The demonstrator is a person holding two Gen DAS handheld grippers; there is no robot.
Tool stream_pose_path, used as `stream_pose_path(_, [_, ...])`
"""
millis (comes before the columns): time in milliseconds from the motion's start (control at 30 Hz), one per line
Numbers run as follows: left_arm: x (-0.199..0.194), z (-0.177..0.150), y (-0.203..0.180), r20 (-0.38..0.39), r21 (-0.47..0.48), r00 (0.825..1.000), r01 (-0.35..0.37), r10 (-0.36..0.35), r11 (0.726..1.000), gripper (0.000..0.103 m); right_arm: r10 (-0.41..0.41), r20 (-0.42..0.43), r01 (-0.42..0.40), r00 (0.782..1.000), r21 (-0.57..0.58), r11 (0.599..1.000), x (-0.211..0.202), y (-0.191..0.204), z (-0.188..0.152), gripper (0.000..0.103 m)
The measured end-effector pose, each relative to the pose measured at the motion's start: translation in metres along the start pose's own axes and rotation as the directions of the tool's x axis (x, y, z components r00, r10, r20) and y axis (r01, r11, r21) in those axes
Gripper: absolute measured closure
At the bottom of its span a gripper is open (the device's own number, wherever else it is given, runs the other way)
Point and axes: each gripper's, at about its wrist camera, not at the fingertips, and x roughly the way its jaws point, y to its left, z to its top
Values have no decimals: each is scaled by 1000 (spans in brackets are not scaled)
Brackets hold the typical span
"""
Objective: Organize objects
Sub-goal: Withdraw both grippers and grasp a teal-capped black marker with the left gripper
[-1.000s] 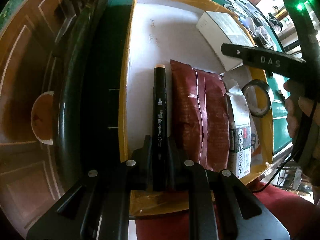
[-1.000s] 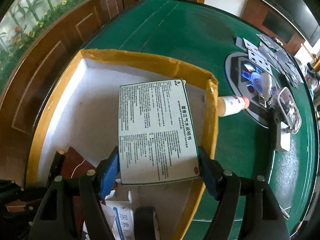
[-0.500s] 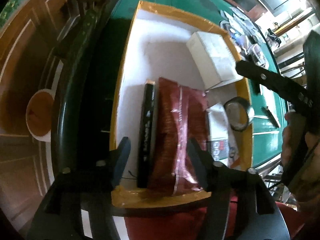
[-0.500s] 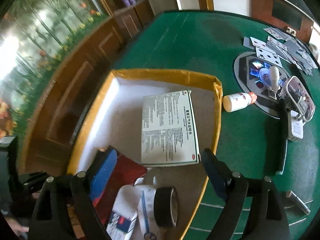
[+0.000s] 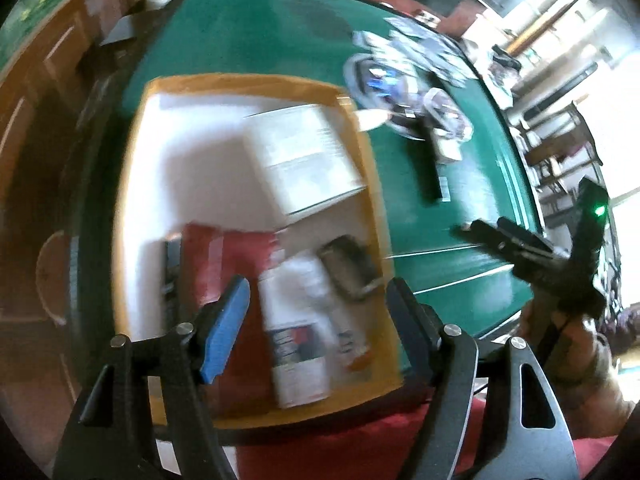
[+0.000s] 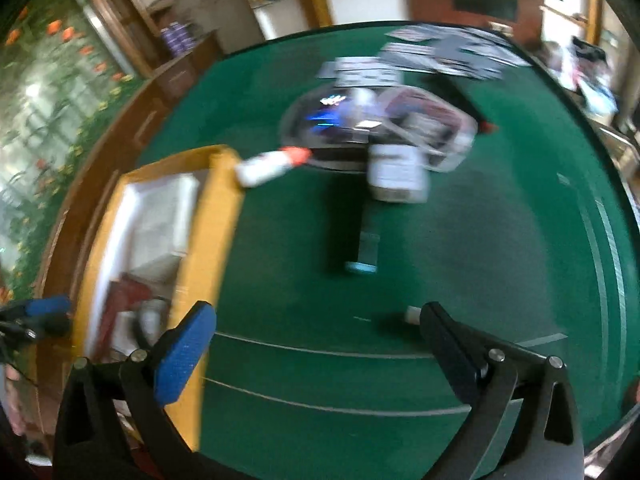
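Both tongs wide, just opened, gripping nothing: left gripper (image 5: 318,312) above the yellow-rimmed box (image 5: 372,184), right gripper (image 6: 316,344) over green felt (image 6: 480,260). Next target likely the white bottle (image 6: 266,166), at eleven o'clock, touching the box rim. Approach slowly; straddle its body squarely before closing.

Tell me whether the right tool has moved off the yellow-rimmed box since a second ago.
Yes. The right tool, jaws just opening and empty, now sits over green felt, with the box at its left; earlier it was above the box.
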Motion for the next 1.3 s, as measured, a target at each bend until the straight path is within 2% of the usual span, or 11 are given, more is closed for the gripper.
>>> stream_pose_path(200, [36, 32, -71, -31, 99, 999, 45, -42, 994, 32, -44, 17, 42, 999, 89, 995, -20, -57, -11, 1])
stream_pose_path(400, [81, 65, -121, -47, 117, 996, 81, -76, 990, 32, -61, 45, 55, 997, 124, 991, -40, -93, -18, 1])
stream_pose_path(567, [132, 85, -144, -47, 153, 999, -1, 8, 988, 32, -61, 71, 50, 996, 142, 989, -55, -116, -23, 1])
stream_pose_path(700, [162, 97, -155, -38, 180, 998, -45, 53, 983, 38, -70, 79, 59, 994, 142, 988, -62, -128, -26, 1])
stream_pose_path(800, [177, 107, -162, -34, 193, 995, -83, 91, 978, 48, -68, 79, 57, 995, 131, 990, -68, -135, -31, 1])
stream_pose_path(933, [194, 115, -168, -42, 209, 990, -126, 138, 970, 75, -76, 70, 65, 995, 143, 988, -70, -147, -35, 1])
stream_pose_path(967, [197, 117, -169, -28, 218, 987, -150, 160, 964, 77, -74, 70, 63, 995, 149, 987, -71, -150, -36, 1])
stream_pose_path(1000, [198, 116, -171, -29, 223, 985, -157, 167, 962, 84, -72, 71, 61, 995, 150, 987, -71, -152, -37, 1])
stream_pose_path(1133, [195, 113, -161, -22, 177, 989, -139, 145, 974, 89, -66, 72, 55, 995, 144, 988, -69, -155, -34, 1])
stream_pose_path(1300, [181, 89, -142, -48, 114, 993, -105, 111, 988, 89, -41, 89, 31, 995, 114, 993, -58, -147, -14, 1])
